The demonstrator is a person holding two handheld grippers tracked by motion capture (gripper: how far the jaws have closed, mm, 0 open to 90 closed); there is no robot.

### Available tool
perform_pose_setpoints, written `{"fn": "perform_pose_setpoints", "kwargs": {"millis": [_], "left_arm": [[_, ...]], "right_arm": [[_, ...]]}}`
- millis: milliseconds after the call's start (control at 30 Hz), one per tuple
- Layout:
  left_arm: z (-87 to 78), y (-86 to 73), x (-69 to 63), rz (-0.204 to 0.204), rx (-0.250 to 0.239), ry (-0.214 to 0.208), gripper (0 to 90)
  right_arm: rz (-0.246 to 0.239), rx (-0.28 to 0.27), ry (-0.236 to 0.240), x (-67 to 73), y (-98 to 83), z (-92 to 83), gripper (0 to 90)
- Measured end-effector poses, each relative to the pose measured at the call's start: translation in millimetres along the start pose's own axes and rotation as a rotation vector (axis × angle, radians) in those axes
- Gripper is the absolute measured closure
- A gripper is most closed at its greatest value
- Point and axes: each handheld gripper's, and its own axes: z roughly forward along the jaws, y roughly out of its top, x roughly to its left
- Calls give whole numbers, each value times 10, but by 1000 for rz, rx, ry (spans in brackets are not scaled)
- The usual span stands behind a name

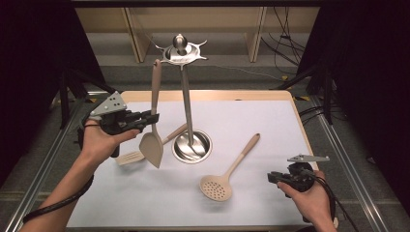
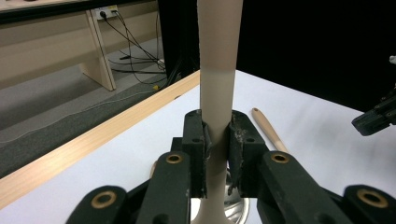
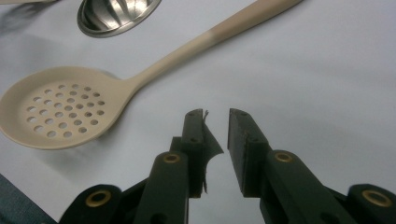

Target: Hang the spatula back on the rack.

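The beige spatula (image 2: 217,93) is pinched mid-handle between the jaws of the left gripper (image 2: 216,154), held near upright with the blade hanging down above the mat, just beside the steel stand (image 1: 186,96). The handle tip is raised close to one of the hooks on the stand's crown (image 1: 181,50); whether a hanging hole is lined up with a hook cannot be told. The grip is narrow and taken on a smooth, tapered handle, so rotation or slip within the pads is judged likely if the tip is knocked against the crown. The stand is tall on a small round base (image 1: 192,146), so a sideways push from the spatula could tip it or slide it on the white mat (image 1: 270,125). A slotted turner (image 1: 131,156) lies partly behind the hanging blade and against the base; it could be clipped if the blade is swung low. The right gripper (image 1: 278,178) is held low near the table's right front edge, jaws slightly apart and pinching nothing, just beside the skimmer (image 3: 60,109) that lies flat on the mat. Its pad lining looks frayed on one jaw, so a weaker hold on the skimmer handle is a possible risk.
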Motion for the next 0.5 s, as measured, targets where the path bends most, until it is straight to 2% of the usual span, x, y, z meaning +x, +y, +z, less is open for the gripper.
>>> {"fn": "perform_pose_setpoints", "kwargs": {"millis": [67, 167, 400, 500], "left_arm": [[18, 2, -5, 1, 2, -3, 778], [49, 0, -19, 2, 3, -3, 777], [96, -17, -35, -8, -13, 5, 776], [104, -24, -39, -12, -18, 8, 773]], "right_arm": [[16, 11, 5, 11, 0, -2, 769], [9, 6, -8, 13, -4, 1, 769], [11, 1, 17, -1, -9, 1, 767], [-8, 10, -2, -14, -12, -3, 763]]}}
